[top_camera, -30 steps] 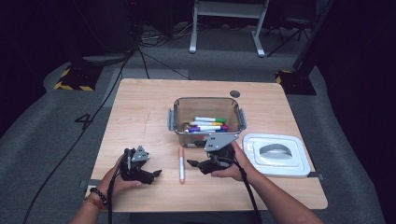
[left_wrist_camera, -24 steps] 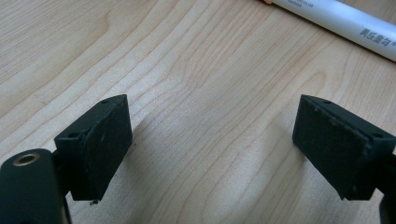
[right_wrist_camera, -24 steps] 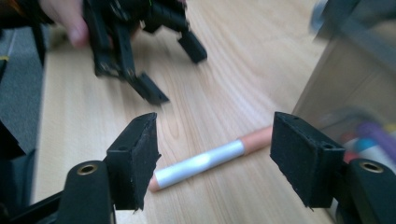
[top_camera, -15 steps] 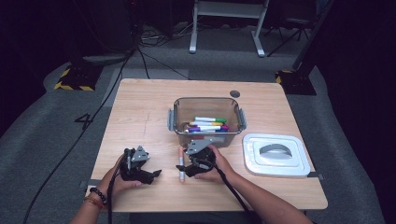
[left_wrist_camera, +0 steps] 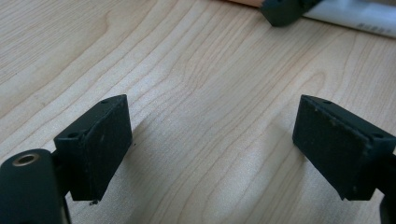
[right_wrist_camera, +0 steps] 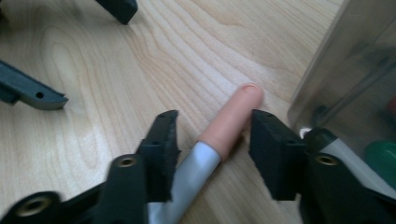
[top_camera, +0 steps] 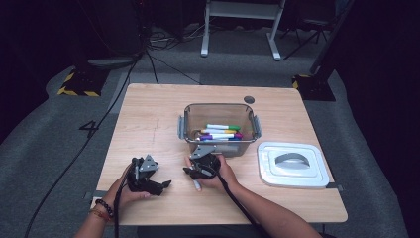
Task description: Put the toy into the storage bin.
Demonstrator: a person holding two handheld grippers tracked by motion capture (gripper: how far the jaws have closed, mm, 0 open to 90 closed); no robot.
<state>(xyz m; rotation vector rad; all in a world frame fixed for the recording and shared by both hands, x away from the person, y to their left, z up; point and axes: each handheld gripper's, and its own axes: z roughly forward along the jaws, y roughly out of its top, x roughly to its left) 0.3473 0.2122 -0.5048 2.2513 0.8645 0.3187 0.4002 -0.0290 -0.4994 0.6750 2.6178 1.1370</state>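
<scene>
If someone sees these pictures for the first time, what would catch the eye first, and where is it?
Probably the clear container at the table's middle, with bright markers inside, and its grey lid lying to its right. Just in front of it, the right gripper straddles a marker with a peach cap lying on the wood; its jaws have just been closing, with gaps still showing beside the marker.

The left gripper (top_camera: 166, 184) is resting low, its jaws standing wide apart, while the right gripper (top_camera: 190, 171) is angling down, its jaws having just been closing
</scene>
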